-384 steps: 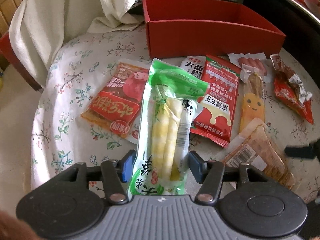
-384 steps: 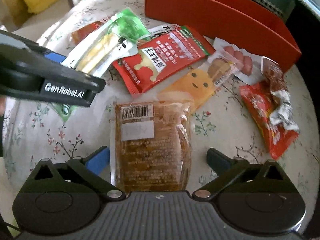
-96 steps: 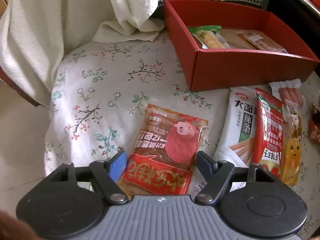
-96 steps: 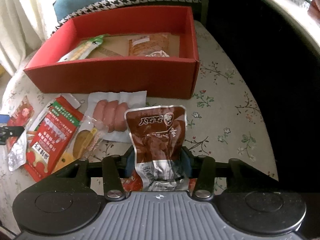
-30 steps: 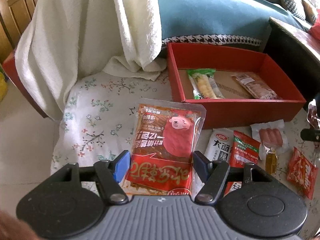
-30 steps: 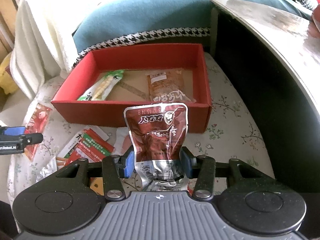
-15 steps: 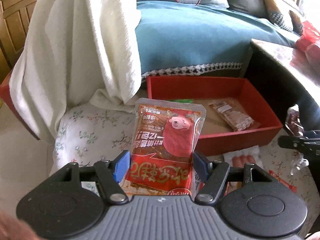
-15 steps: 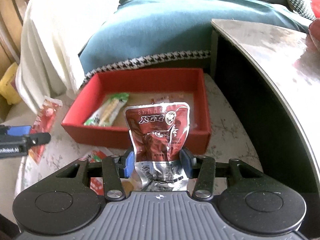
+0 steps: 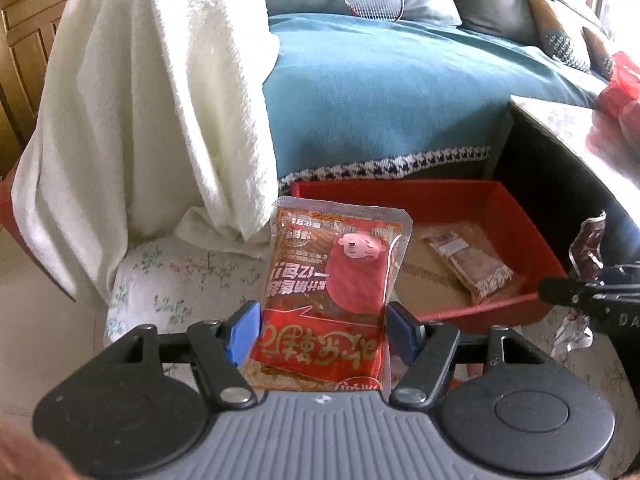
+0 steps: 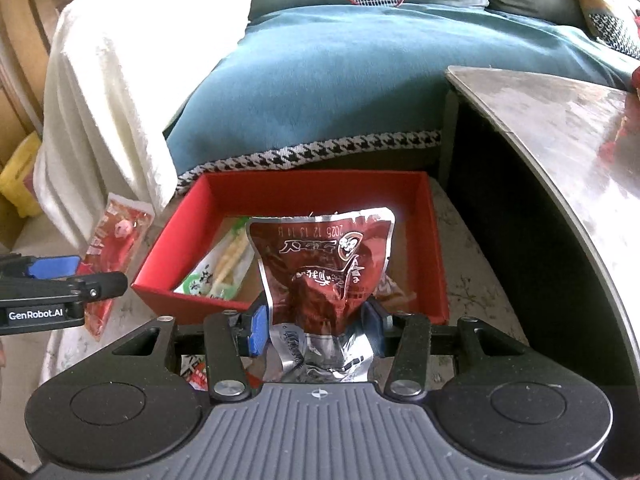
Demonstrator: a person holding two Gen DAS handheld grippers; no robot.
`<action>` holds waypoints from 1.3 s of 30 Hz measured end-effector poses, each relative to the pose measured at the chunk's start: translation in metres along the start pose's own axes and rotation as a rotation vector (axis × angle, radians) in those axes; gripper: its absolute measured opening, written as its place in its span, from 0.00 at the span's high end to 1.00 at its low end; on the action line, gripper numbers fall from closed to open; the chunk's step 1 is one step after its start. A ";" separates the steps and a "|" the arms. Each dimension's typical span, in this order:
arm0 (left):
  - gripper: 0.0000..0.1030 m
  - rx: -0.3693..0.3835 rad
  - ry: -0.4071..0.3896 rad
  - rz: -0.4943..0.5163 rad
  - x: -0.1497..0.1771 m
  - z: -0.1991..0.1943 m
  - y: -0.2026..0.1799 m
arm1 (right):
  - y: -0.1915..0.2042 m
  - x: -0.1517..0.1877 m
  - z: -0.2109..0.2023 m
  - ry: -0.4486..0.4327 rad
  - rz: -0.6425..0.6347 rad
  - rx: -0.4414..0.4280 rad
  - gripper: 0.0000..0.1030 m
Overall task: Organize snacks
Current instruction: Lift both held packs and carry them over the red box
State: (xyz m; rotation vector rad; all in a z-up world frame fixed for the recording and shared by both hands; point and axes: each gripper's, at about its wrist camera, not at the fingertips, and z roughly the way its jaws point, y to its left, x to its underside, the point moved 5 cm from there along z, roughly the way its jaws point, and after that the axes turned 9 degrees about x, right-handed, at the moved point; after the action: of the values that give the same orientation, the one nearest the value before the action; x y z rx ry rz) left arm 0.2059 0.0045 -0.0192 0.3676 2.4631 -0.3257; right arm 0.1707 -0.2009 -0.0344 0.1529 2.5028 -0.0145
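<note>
Above the near wall of the red box (image 10: 436,264), the right gripper (image 10: 316,330) has its fingers pinched on a crumpled dark-red foil pouch (image 10: 320,264), held upright. Left of the box, the left gripper (image 9: 320,330) clamps a flat orange-red snack packet (image 9: 332,280) between moderately spread fingers, also upright. Inside the box lie a green bamboo-shoot pack (image 10: 218,268) and a brown packet (image 9: 468,264), probably dried tofu. Behind the box hangs a white towel (image 9: 152,92).
</note>
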 end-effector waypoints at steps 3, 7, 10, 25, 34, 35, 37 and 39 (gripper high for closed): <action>0.41 -0.006 -0.002 -0.011 -0.006 0.005 0.001 | 0.003 -0.004 0.005 -0.004 -0.003 0.001 0.47; 0.41 -0.009 -0.002 -0.018 -0.013 0.015 0.000 | 0.004 -0.014 0.014 -0.011 0.005 0.005 0.47; 0.41 -0.011 -0.003 -0.017 -0.018 0.022 -0.001 | 0.005 -0.020 0.024 -0.008 0.005 0.013 0.47; 0.41 0.004 0.025 -0.013 -0.037 0.065 -0.008 | 0.005 -0.026 0.073 0.054 -0.012 0.067 0.47; 0.41 -0.007 0.057 -0.016 -0.035 0.083 -0.005 | 0.008 -0.028 0.093 0.075 -0.019 0.072 0.47; 0.41 -0.009 0.061 -0.016 -0.034 0.085 -0.005 | 0.008 -0.028 0.095 0.076 -0.019 0.072 0.47; 0.41 -0.014 0.064 -0.013 -0.033 0.089 -0.005 | 0.008 -0.028 0.098 0.079 -0.018 0.074 0.47; 0.41 -0.025 0.062 -0.004 -0.033 0.090 -0.005 | 0.007 -0.027 0.101 0.084 -0.016 0.076 0.47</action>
State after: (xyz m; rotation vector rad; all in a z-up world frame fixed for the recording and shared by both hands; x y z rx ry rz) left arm 0.2783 -0.0347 -0.0682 0.3670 2.5269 -0.2890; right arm 0.2523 -0.2011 -0.0997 0.1675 2.5884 -0.1127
